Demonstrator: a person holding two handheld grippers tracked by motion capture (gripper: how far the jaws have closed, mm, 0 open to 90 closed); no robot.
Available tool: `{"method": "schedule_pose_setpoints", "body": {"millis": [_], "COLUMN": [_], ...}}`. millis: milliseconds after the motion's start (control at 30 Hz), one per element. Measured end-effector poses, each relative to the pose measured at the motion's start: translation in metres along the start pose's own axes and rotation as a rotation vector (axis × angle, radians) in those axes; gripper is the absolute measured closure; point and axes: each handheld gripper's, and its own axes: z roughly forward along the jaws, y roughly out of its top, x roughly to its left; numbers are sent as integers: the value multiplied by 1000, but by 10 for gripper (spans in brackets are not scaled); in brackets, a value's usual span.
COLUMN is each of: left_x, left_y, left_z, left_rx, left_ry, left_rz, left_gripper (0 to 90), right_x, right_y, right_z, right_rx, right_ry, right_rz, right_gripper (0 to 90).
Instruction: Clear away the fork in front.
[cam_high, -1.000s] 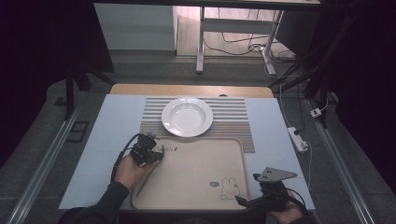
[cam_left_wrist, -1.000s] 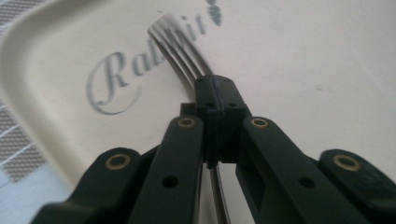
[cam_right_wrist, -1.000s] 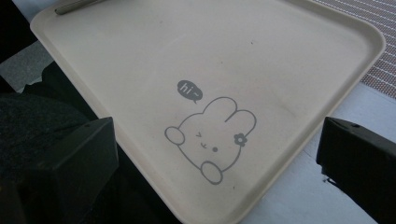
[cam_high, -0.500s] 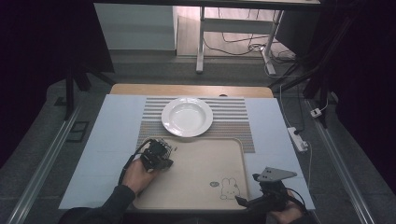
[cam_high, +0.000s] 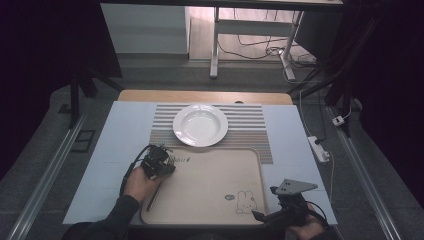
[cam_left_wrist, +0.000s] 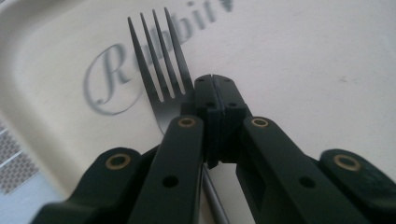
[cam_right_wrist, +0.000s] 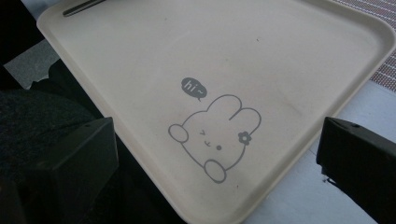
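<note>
On near-left part of beige tray: left gripper, jaws pressed together, clamped on dark fork at neck just below tines. Fork tines over grey "Rabbit" lettering, near tray's far-left rim; handle running back beneath gripper along tray's left edge. At tray's near-right corner: right gripper, jaws spread wide, holding nothing, rabbit drawing between them. Beyond tray, on striped mat: white plate. Pale blue cover under all.

One camera looks down from high up; two sit very close, all seeing the tray.
</note>
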Motion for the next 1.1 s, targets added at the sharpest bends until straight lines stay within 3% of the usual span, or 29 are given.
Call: {"method": "schedule_pose_setpoints", "body": {"millis": [200,433,733,967,1100], "left_x": [16,17,11,1,-2], "left_y": [-5,-6,-6,-12,-19], "left_z": [-5,-6,-17,-35,-42], "left_rx": [2,-4,-71,-148,-183], "left_ry": [-11,-19,-41,-55,-97], "left_rz": [-54,-54,2,43,42], "left_gripper": [891,887,669,492,375], "right_x": [0,0,-1,-1,-2], "right_y": [0,0,0,-1,-2], "right_z": [0,0,-1,-3,-5], "right_rx": [-1,-1,-6,-6,-8], "right_ry": [4,9,6,-10,-20], "right_rz": [1,1,3,12,15], "right_gripper": [0,0,0,0,0]}}
